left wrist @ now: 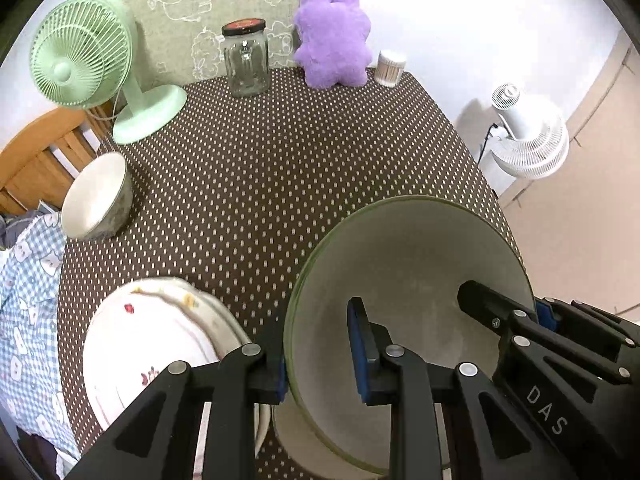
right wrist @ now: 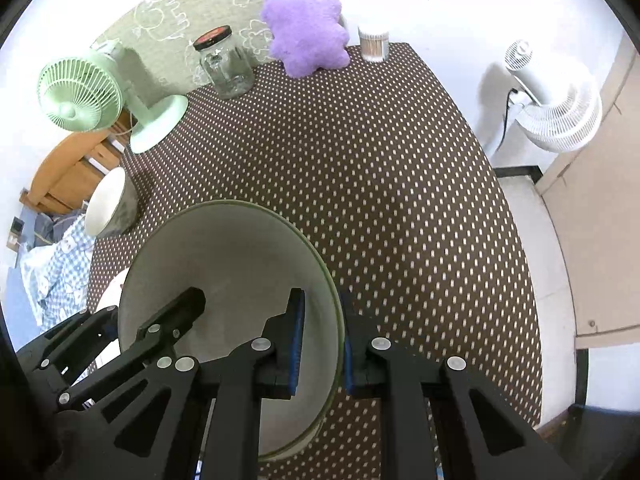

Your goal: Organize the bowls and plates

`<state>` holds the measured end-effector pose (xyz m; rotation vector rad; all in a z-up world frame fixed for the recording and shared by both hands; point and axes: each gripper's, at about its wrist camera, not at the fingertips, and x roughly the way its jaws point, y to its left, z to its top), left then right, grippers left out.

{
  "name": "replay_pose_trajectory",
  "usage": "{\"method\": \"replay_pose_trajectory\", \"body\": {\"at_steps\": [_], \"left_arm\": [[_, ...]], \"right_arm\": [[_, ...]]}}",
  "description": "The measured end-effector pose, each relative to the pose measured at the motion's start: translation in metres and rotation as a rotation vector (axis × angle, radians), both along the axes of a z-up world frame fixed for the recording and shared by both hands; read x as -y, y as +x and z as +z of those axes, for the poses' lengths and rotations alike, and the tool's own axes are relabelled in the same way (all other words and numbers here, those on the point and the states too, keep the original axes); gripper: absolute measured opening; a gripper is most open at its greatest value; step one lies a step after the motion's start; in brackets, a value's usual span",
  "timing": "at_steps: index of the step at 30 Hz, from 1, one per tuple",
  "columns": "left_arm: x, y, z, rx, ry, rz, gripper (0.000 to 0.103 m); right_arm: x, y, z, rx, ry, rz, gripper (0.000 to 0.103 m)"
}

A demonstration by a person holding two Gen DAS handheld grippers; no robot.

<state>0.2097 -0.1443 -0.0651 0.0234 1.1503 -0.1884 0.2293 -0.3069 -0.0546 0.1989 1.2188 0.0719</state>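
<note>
Near the table's (left wrist: pixel 280 168) front edge: large bowl (left wrist: pixel 408 280), rim straddled by left gripper (left wrist: pixel 322 350) and right gripper (right wrist: pixel 322 344), neither visibly clamped. Lift level; nest toward plates (left wrist: pixel 160 340).

Tablecloth (right wrist: pixel 380 160) centre open; jar (left wrist: pixel 245 60), green fan (left wrist: pixel 80 56), small bowl (left wrist: pixel 98 198) crowd far-left edge.

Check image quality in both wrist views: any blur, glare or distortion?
Left wrist: plate stack and small bowl smeared by motion blur; green-rimmed bowl sharp. Right wrist: table edge bowed by fisheye, white wall blown out. Both: dark vignette corners, soft shadows.
</note>
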Motion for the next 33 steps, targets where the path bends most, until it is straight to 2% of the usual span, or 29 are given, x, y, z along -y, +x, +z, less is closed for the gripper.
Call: {"method": "replay_pose_trajectory", "body": {"at_steps": [14,24,33], "left_arm": [[-0.012,-0.035,-0.028,-0.059,0.003,-0.046,0.022],[-0.011,-0.036,-0.040,-0.063,-0.023,-0.042,0.022],[-0.011,-0.034,-0.042,-0.053,-0.036,-0.033,0.022]], "right_arm": [[-0.014,-0.050,-0.035,-0.083,0.008,-0.059,0.019],[-0.016,-0.052,-0.045,-0.078,-0.007,-0.075,0.019],[-0.018,-0.042,-0.048,-0.052,-0.043,-0.026,0.019]]}}
